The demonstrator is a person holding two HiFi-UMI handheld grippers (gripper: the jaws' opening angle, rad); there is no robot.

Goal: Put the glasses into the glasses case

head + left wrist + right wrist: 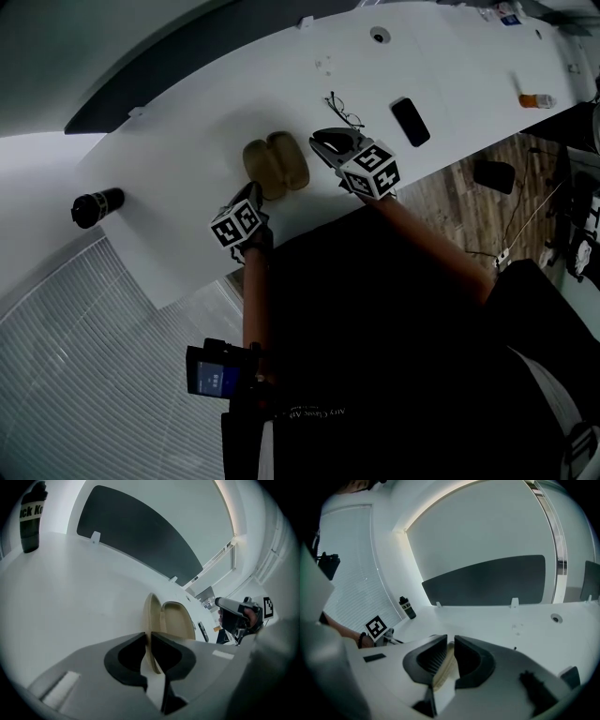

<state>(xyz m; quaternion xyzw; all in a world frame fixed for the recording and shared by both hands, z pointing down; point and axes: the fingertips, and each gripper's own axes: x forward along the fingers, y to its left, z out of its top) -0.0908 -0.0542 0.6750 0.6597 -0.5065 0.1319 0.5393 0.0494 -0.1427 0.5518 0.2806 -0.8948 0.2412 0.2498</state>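
Observation:
A tan glasses case (pixel 277 165) lies opened into two halves near the table's front edge. The thin-framed glasses (pixel 344 110) lie further back on the table, apart from both grippers. My left gripper (pixel 255 191) comes at the case's left half; in the left gripper view its jaws (pixel 150 637) stand narrow with that half's rim (pixel 153 616) pinched between them. My right gripper (pixel 319 145) is at the case's right half; in the right gripper view its jaws (pixel 450 641) close on a tan edge of the case (pixel 444 663).
A black phone (pixel 410 121) lies right of the glasses. A black bottle (pixel 97 206) sits at the table's far left and a small orange thing (pixel 536 100) at the far right. A dark panel (pixel 487 581) runs along the table's back edge.

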